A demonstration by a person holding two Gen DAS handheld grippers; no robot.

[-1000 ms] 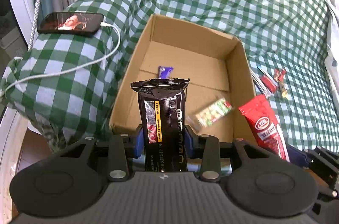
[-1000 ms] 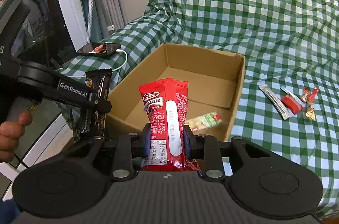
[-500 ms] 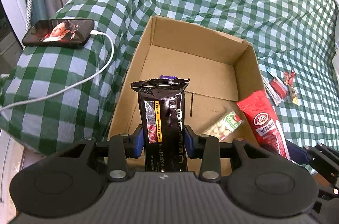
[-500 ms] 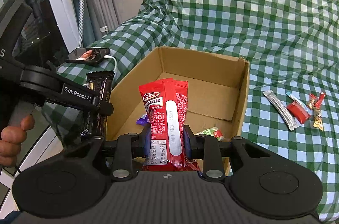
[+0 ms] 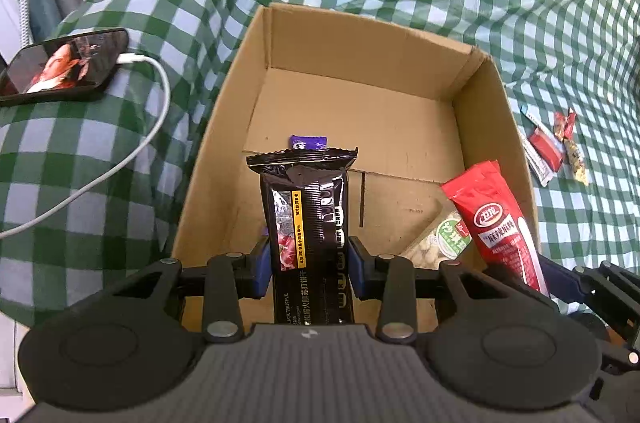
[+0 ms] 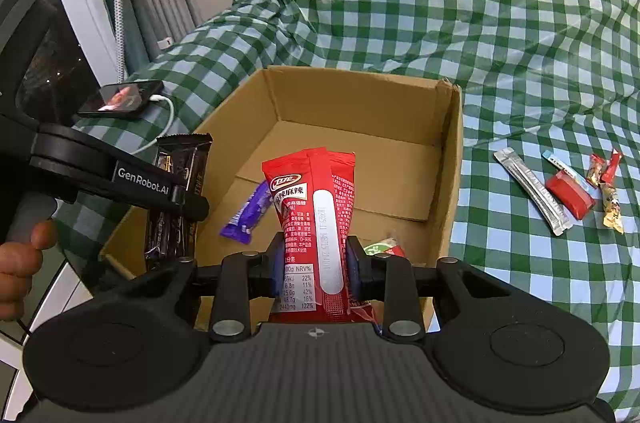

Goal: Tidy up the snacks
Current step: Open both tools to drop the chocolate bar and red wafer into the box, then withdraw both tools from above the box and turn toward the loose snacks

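Both packets have been carried nearer the cardboard box [image 5: 496,127]: black packet [image 5: 308,219] clamped in the left hand-held gripper [image 5: 308,263], red packet [image 6: 316,219] in the right hand-held gripper [image 6: 316,263]. Release ahead is judged imminent.

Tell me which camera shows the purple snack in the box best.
The right wrist view: the purple snack lies fully visible on the box floor. In the left wrist view only its top edge peeks above the black packet held in the left claw.

Green-checked couch cover [image 6: 500,3] carries it all — the open cardboard box [image 6: 454,159] sits centre, a charging phone [image 6: 120,99] on the armrest at nine o'clock, and loose snack packets [image 6: 560,187] scattered at three o'clock — apart from the box.
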